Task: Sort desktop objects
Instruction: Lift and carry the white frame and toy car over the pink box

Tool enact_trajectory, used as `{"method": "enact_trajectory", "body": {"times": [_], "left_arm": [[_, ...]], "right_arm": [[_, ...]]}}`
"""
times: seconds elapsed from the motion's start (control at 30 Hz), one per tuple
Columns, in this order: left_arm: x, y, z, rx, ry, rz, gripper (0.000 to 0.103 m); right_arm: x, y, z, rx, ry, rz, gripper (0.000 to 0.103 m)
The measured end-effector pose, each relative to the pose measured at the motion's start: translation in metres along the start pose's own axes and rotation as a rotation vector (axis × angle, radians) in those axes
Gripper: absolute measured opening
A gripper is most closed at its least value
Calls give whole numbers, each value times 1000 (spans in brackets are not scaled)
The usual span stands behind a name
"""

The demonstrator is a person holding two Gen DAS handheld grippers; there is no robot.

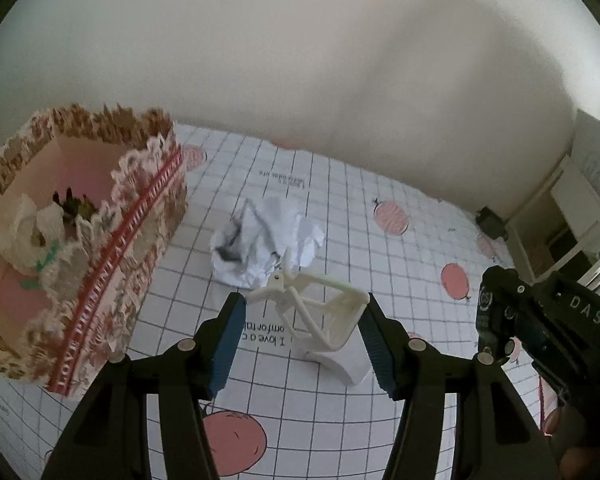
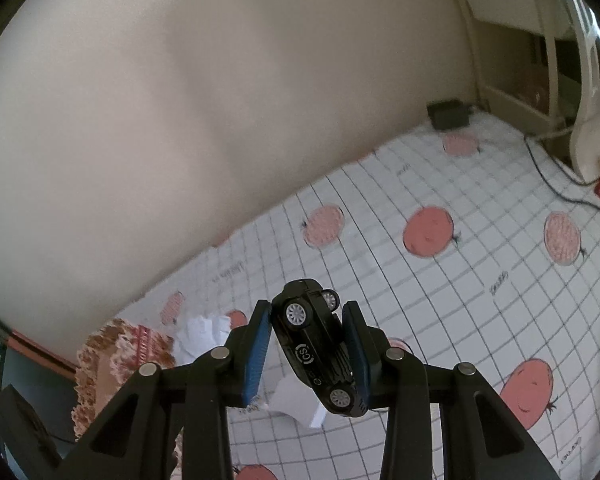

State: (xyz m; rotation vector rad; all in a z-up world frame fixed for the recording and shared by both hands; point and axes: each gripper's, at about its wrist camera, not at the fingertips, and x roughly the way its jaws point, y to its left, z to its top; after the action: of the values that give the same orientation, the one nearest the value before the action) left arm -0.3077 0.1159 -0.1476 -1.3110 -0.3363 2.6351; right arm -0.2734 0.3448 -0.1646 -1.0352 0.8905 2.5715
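a small white plastic frame piece [image 1: 320, 312], open-ribbed like a toy basket, hangs tilted between blue pads above the checked cloth. a black toy car [image 2: 318, 344] with silver wheels is clamped on its side, nose pointing away. a crumpled white paper ball [image 1: 264, 240] lies on the cloth beside a lace-trimmed patterned box [image 1: 140, 232] holding white scraps.

White plastic frame [image 1: 320, 316] between left claw [image 1: 304, 340] pads, above checked tablecloth [image 1: 380, 216].
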Motion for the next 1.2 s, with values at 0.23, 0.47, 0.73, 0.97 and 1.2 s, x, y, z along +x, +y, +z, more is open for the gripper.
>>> {"method": "enact_trajectory", "body": {"times": [0.23, 0.47, 0.73, 0.97, 1.2], "left_arm": [[-19, 2, 10, -12, -63, -13, 59], [-37, 9, 15, -23, -113, -18, 59], [-53, 25, 17, -50, -144, -11, 59], [-64, 40, 17, -77, -169, -12, 59], [-75, 58, 17, -117, -192, -11, 59]], "right_arm": [[-12, 14, 2, -12, -39, 36, 39], [-15, 31, -2, -38, -40, 63, 39], [-19, 52, -11, -66, -37, 94, 39], [-22, 74, -22, -114, -37, 123, 39], [-27, 93, -29, -154, -40, 150, 39]]}}
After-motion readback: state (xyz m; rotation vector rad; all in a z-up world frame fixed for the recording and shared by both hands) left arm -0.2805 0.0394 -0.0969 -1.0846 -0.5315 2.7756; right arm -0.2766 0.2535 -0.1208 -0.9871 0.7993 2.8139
